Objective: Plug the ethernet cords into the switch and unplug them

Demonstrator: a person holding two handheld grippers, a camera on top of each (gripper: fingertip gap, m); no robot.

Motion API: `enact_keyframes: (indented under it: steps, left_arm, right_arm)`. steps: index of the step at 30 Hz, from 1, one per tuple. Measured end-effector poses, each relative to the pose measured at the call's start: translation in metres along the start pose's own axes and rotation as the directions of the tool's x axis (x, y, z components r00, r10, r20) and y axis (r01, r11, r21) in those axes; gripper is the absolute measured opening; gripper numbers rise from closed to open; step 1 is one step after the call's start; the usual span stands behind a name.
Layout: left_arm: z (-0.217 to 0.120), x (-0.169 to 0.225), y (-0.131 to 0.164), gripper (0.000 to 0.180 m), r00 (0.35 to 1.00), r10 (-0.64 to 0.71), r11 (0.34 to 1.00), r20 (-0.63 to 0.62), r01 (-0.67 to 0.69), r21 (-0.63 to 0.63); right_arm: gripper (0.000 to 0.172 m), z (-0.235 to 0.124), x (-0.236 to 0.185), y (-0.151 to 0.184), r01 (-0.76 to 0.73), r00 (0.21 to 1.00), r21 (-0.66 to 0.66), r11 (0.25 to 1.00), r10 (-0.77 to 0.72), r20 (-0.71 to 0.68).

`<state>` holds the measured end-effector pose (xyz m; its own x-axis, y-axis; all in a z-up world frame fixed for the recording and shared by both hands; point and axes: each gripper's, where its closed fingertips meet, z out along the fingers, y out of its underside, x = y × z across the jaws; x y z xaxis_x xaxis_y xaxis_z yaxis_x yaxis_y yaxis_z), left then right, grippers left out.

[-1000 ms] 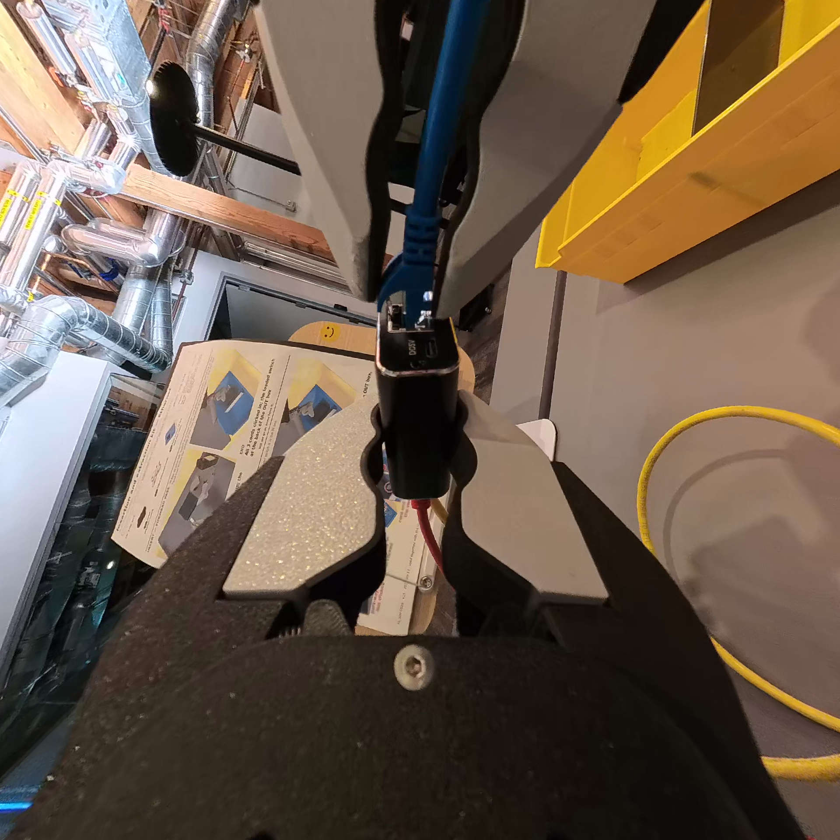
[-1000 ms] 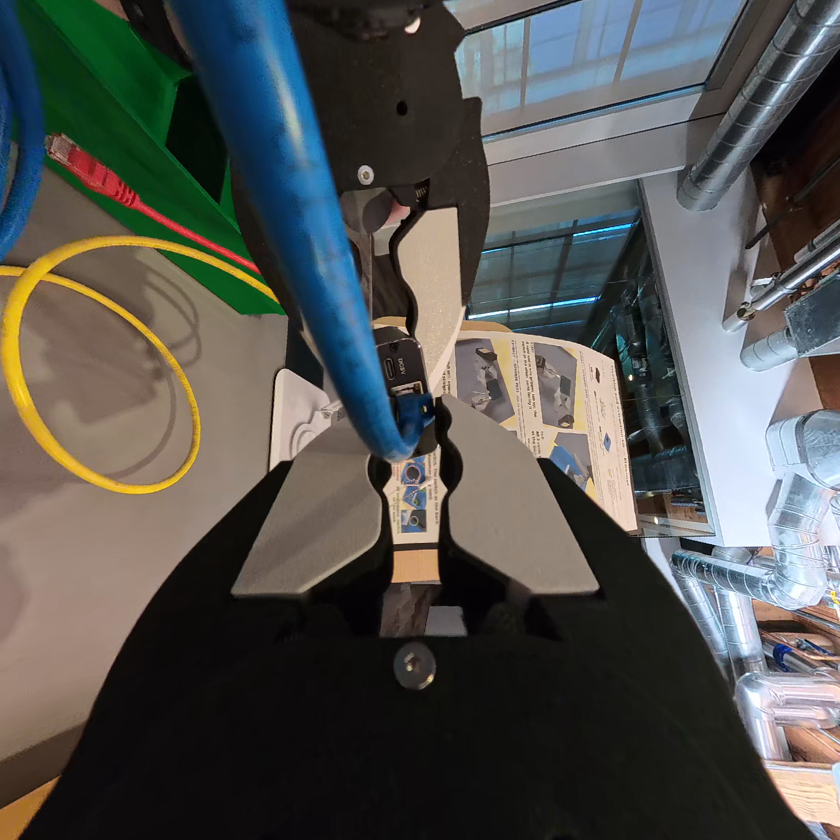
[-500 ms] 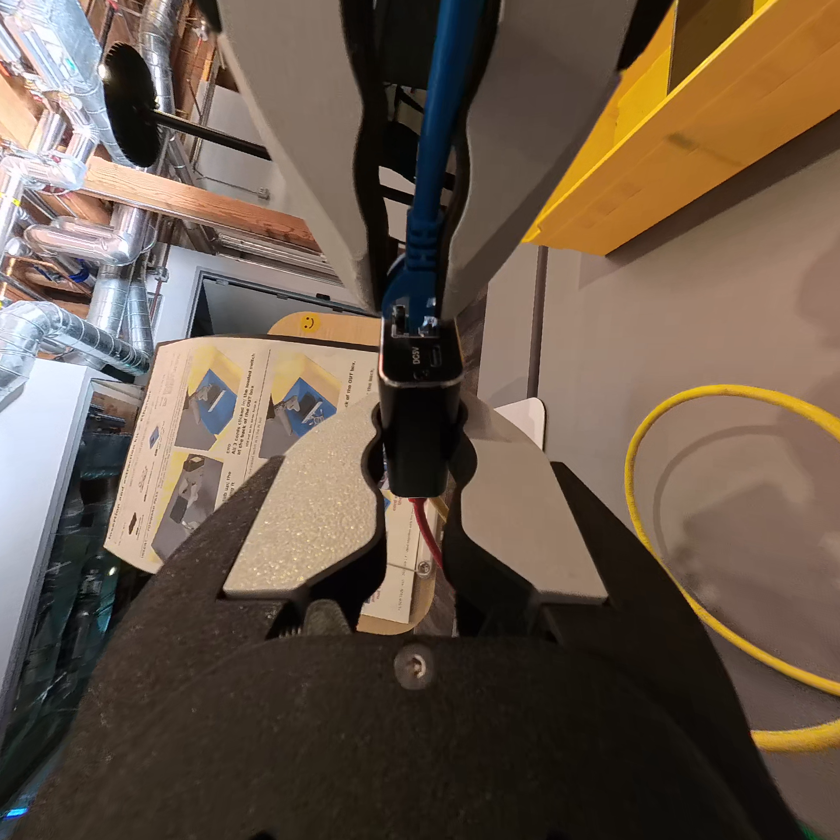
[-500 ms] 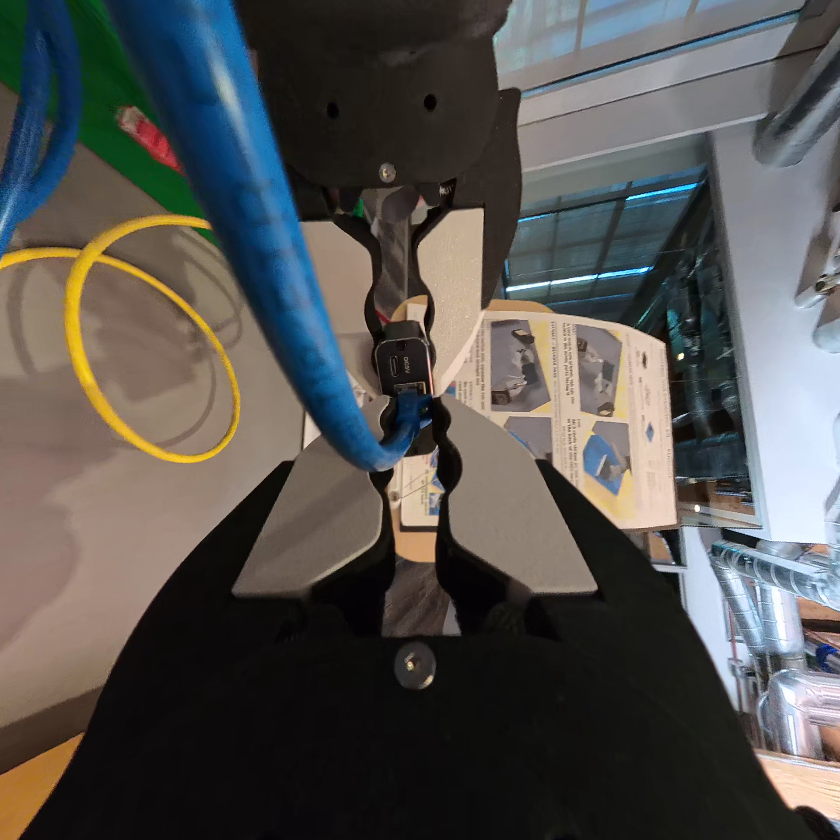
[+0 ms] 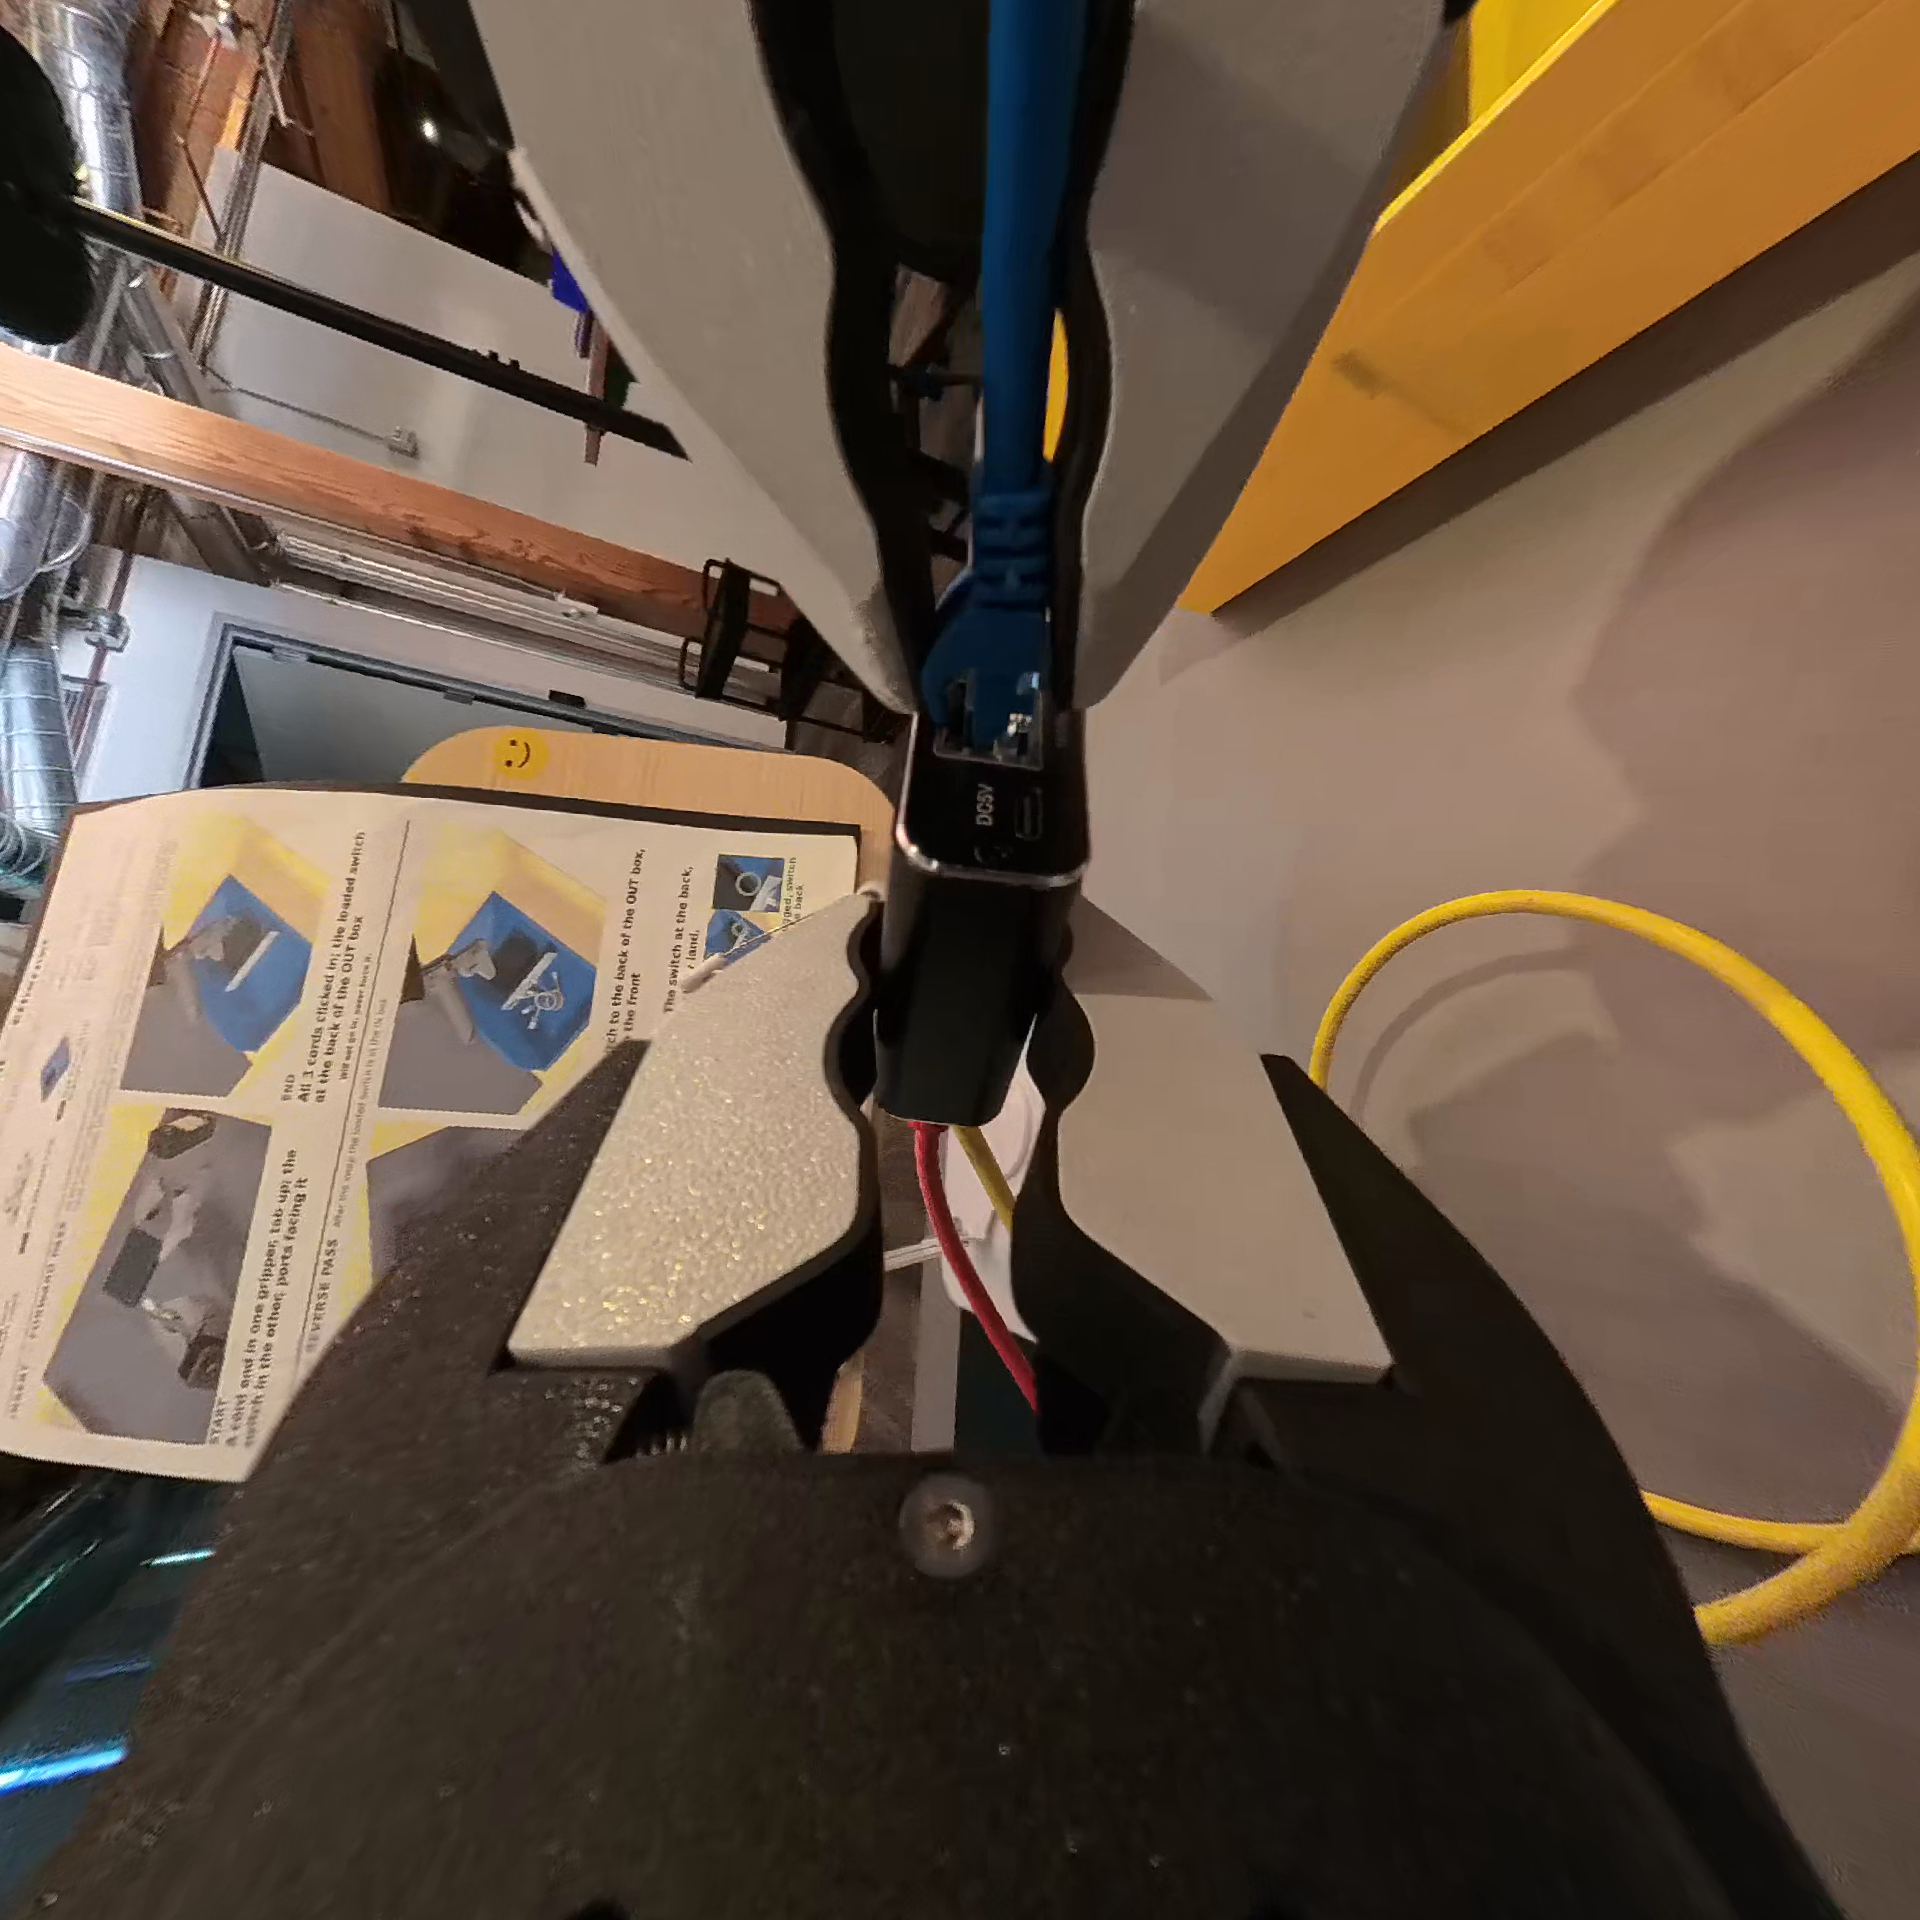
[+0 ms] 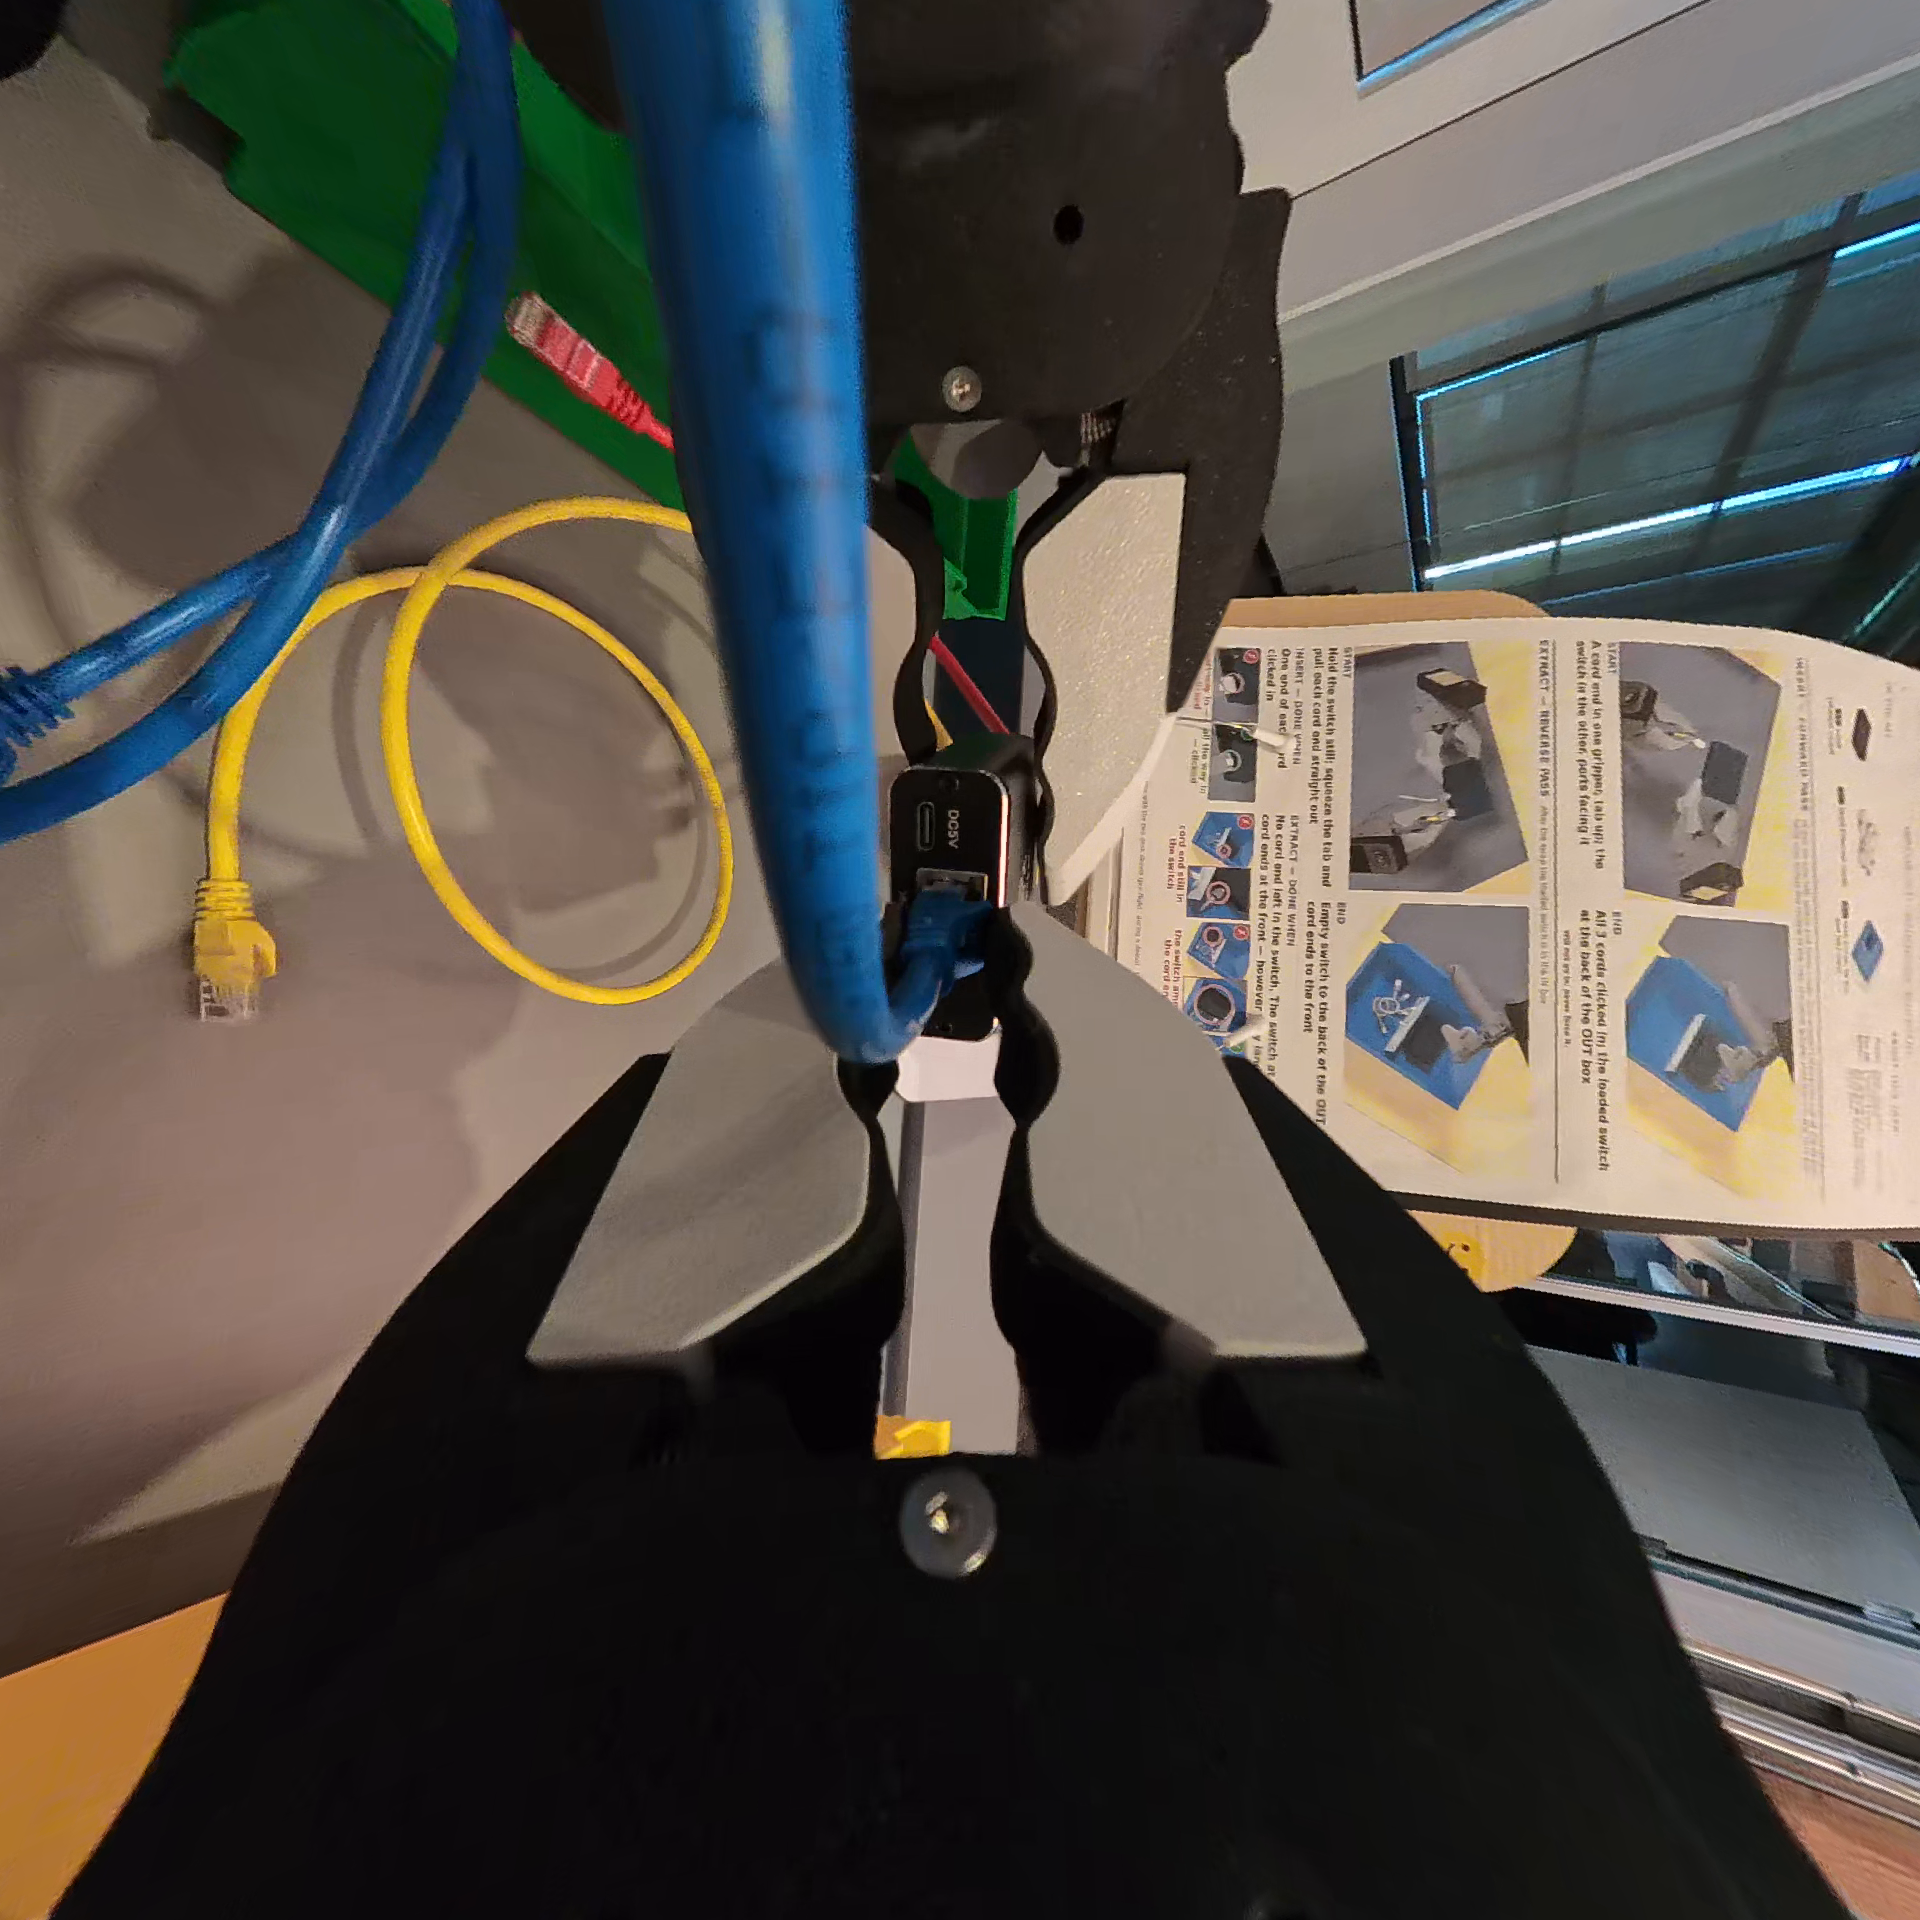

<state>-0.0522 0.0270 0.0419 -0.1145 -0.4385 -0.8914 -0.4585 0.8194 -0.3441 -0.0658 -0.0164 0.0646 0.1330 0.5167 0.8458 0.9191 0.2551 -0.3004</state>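
Note:
My left gripper (image 5: 966, 961) is shut on a small black switch (image 5: 987, 914) and holds it off the table. My right gripper (image 5: 987, 634) comes in from above, shut on the blue cord's plug (image 5: 1003, 582). The plug's tip sits in the port at the switch's end. A red cord (image 5: 966, 1268) and a yellow cord (image 5: 982, 1169) run out of the switch's other end. In the right wrist view my right gripper (image 6: 951, 971) pinches the blue plug (image 6: 935, 930) against the switch (image 6: 951, 831). The left gripper (image 6: 971, 665) holds the switch from the far side.
A yellow cord (image 6: 561, 779) lies looped on the grey mat (image 6: 156, 1195), with its plug (image 6: 229, 935) free. A loose red plug (image 6: 566, 353) lies by the green bin (image 6: 343, 135). A yellow bin (image 5: 1558, 260) and an instruction sheet (image 5: 312, 1039) lie close by. Across from one pair of fingers to the other is roughly 5 cm.
Both grippers have shifted and turned a little together, so the background slid. The switch stays in the left grasp and the blue plug stays in the right grasp at the port.

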Motion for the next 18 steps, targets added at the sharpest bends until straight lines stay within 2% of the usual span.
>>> enact_keyframes:
  steps: [8, 15, 18]
  left_arm:
    - [0.002, 0.004, 0.0, 0.026, 1.0, -0.011, 1.0, -0.019, 0.011, 0.009]
    - [0.008, 0.014, 0.007, 0.026, 0.997, 0.005, 1.0, -0.072, -0.005, -0.004]
    - [0.009, 0.014, 0.004, 0.026, 0.997, -0.002, 1.0, -0.079, 0.002, -0.002]
  right_arm:
    - [0.015, 0.001, -0.004, 0.002, 0.006, 1.0, 0.0, 1.0, -0.006, 0.026]
    - [0.016, 0.007, -0.013, 0.008, 0.02, 0.996, -0.049, 0.999, -0.016, 0.093]
    - [0.016, 0.005, -0.012, 0.008, 0.016, 0.991, -0.028, 0.999, -0.012, 0.136]
